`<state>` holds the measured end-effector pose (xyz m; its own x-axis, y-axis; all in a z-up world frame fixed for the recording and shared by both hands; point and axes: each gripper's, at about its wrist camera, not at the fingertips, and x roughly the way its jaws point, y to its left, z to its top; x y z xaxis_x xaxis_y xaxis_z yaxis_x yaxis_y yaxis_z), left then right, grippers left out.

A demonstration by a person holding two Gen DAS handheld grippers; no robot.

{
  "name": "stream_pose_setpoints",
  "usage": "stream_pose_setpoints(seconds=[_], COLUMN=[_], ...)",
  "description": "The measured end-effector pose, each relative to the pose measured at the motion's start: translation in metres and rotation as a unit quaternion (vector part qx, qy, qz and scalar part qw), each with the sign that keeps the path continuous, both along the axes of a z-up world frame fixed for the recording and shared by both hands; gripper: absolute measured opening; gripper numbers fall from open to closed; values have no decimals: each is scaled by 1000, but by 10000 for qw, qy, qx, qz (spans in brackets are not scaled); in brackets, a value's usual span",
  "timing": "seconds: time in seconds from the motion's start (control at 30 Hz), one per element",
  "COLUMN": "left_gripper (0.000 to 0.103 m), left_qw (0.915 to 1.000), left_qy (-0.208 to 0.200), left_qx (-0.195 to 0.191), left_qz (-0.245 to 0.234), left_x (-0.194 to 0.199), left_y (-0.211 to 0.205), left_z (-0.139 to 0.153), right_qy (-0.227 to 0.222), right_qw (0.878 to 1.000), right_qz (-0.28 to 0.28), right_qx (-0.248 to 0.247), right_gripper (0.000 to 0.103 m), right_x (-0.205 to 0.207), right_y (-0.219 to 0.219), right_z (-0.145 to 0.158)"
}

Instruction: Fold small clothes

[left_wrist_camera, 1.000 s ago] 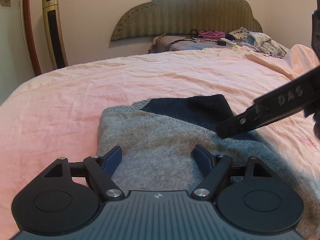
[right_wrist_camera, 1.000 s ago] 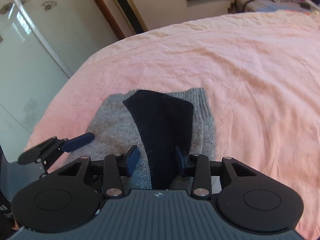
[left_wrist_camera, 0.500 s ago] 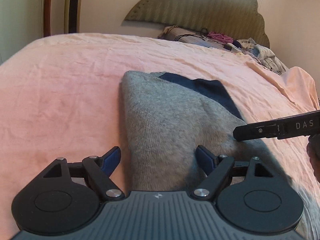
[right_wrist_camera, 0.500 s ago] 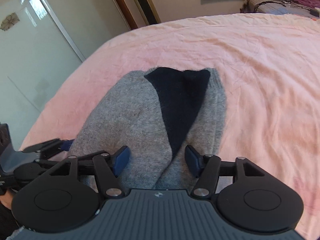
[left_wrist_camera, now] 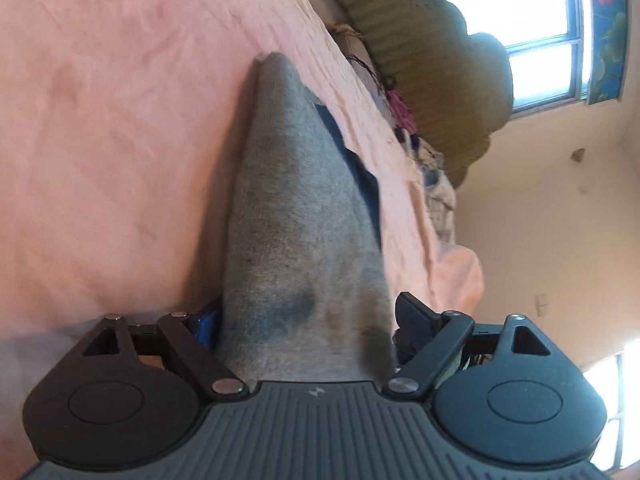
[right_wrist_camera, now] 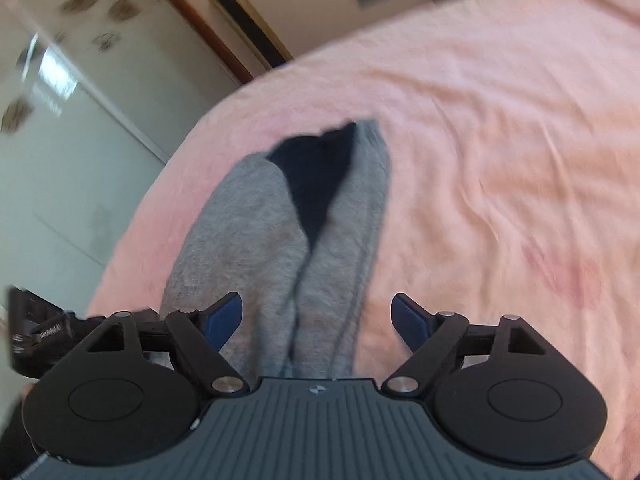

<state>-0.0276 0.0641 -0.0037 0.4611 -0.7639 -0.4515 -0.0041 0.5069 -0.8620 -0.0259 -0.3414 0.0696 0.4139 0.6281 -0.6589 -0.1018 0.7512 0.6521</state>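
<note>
A grey knit garment (left_wrist_camera: pixel 292 216) with a dark navy panel (left_wrist_camera: pixel 364 184) lies lengthwise on the pink bed sheet (left_wrist_camera: pixel 104 128). Its near end runs between the fingers of my left gripper (left_wrist_camera: pixel 308 308), whose jaws are opening wide; the left blue pad (left_wrist_camera: pixel 206 326) is partly hidden behind the cloth. In the blurred right wrist view the same garment (right_wrist_camera: pixel 256 232) and its navy panel (right_wrist_camera: pixel 316 176) lead in between the fingers of my right gripper (right_wrist_camera: pixel 317 302). Those jaws are opening too, and the right pad (right_wrist_camera: pixel 408 320) stands off the cloth. The left gripper's body (right_wrist_camera: pixel 36 332) shows at the lower left.
A padded olive headboard (left_wrist_camera: pixel 420 40) and a pile of loose clothes (left_wrist_camera: pixel 436 188) stand at the bed's far end under a bright window (left_wrist_camera: pixel 540 40). Frosted wardrobe doors (right_wrist_camera: pixel 60 140) and a gold tower fan (right_wrist_camera: pixel 244 28) line the wall beyond the bed's left side.
The left wrist view has rolled strongly and the garment now runs straight between its fingers. My right jaws have spread wide off the navy panel. Both grippers have shifted along the garment.
</note>
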Motion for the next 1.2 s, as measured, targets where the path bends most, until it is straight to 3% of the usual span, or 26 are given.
stream_pose_setpoints(seconds=[0.07, 0.1, 0.17, 0.2, 0.23, 0.27, 0.43, 0.53, 0.6, 0.67, 0.7, 0.73, 0.77, 0.8, 0.83, 0.9, 0.93, 1.0, 1.07, 1.1, 1.2], left_gripper=[84, 78, 20, 19, 17, 16, 15, 16, 18, 23, 25, 37, 61, 75, 94, 96, 95, 95, 103, 103, 103], left_qw=[9994, 9985, 9954, 9944, 9946, 9942, 9906, 9847, 9883, 9870, 9822, 9743, 9638, 9507, 9308, 8872, 8748, 8776, 8556, 8512, 8570], left_qy=[-77, -109, 76, 203, 165, 98, -345, -118, -232, -389, -708, -1068, -1467, -1885, -2364, -3018, -2991, -2515, -2670, -2694, -2541], left_qx=[254, 407, 717, 810, 811, 873, 1035, 1396, 1248, 1470, 1703, 1967, 2219, 2461, 2786, 3481, 3782, 3990, 4352, 4419, 4403], left_qz=[-203, -342, -626, -648, -626, -619, -823, -1039, -842, -519, -362, -261, -188, -122, -73, -239, -469, -854, -846, -876, -837], left_x=[2, 2, 4, 4, 3, 1, -29, -46, -53, -58, -62, -66, -66, -65, -63, -54, -42, -21, -20, -21, -18], left_y=[-13, -20, -33, -36, -35, -36, -33, -39, -31, -21, -20, -22, -28, -39, -55, -90, -107, -124, -137, -139, -139], left_z=[2, 3, -1, -5, -5, -1, 30, 8, 5, 21, 37, 53, 68, 80, 89, 88, 80, 53, 38, 35, 39], right_qy=[130, 190, 178, 123, 158, 272, -47, -36, 173, 120, 18, -205, -463, -704, -868, -1077, -1095, -883, -476, -663, -471], right_qw=[9985, 9974, 9964, 9966, 9964, 9955, 9926, 9917, 9921, 9951, 9965, 9977, 9980, 9970, 9958, 9942, 9939, 9951, 9926, 9906, 9927], right_qz=[273, 410, 689, 785, 833, 904, 1210, 1284, 1240, 944, 821, 640, 409, 223, 140, 29, 48, 235, 285, 332, 261], right_qx=[462, 560, 458, 235, 28, 7, 73, -6, -13, 251, 186, 106, 133, 215, 238, 54, -65, -378, -1084, -1152, -1077], right_gripper=[82, 81, 76, 61, 24, 22, 21, 22, 22, 29, 40, 52, 56, 60, 60, 61, 62, 65, 62, 59, 56], right_x=[0, 0, -2, -4, -3, -2, -28, -52, -58, -62, -63, -62, -62, -56, -47, -18, -1, 35, 64, 67, 81], right_y=[2, 7, 22, 27, 29, 29, 22, 19, 16, 7, 2, -3, -11, -16, -16, -1, 11, 40, 62, 66, 65], right_z=[-10, -11, -10, -7, -6, -8, 11, 9, -6, -6, 2, 14, 27, 38, 47, 60, 62, 51, 22, 17, 14])
